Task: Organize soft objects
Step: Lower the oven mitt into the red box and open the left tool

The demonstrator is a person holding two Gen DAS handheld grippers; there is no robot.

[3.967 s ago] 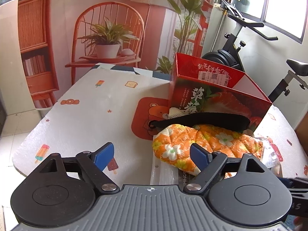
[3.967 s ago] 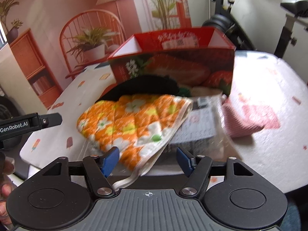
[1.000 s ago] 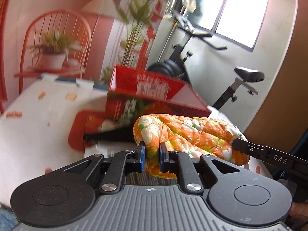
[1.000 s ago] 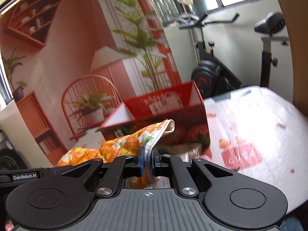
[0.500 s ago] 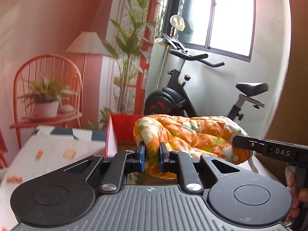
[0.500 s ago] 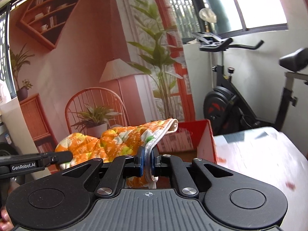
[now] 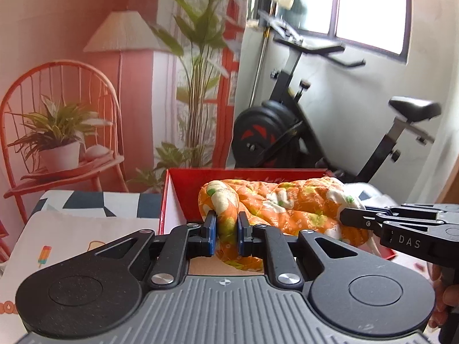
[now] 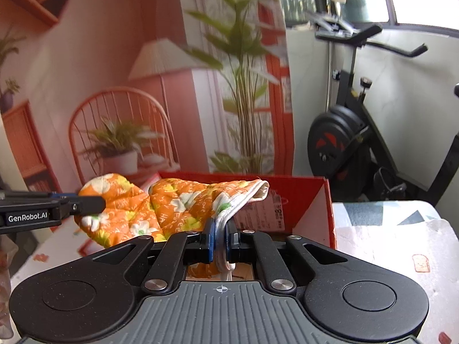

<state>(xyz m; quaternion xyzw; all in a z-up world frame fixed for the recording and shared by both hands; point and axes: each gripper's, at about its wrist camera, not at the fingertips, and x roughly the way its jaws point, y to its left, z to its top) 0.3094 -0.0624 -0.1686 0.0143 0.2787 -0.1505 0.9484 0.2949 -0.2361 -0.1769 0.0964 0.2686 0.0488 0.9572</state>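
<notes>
An orange flowered quilted oven mitt point(image 7: 287, 203) hangs in the air, stretched between both grippers, over the open red cardboard box point(image 7: 183, 180). My left gripper point(image 7: 225, 233) is shut on the mitt's rounded end. My right gripper point(image 8: 220, 236) is shut on the mitt's white-trimmed cuff point(image 8: 249, 192). In the right wrist view the mitt point(image 8: 160, 203) reaches left to the other gripper's fingers point(image 8: 86, 200), and the red box point(image 8: 304, 197) stands behind and below it. The right gripper's fingers point(image 7: 361, 218) show at the right of the left wrist view.
The box stands on a table with a white printed cover point(image 7: 86, 235) point(image 8: 387, 246). Behind the table are an exercise bike point(image 7: 287, 132), a tall plant point(image 8: 246, 91) and a wall picture of a chair and lamp. A person's hand point(image 7: 444, 295) holds the right tool.
Both grippers have carried the mitt forward and up from the table front until it hangs over the open box. The grips on both ends are unchanged.
</notes>
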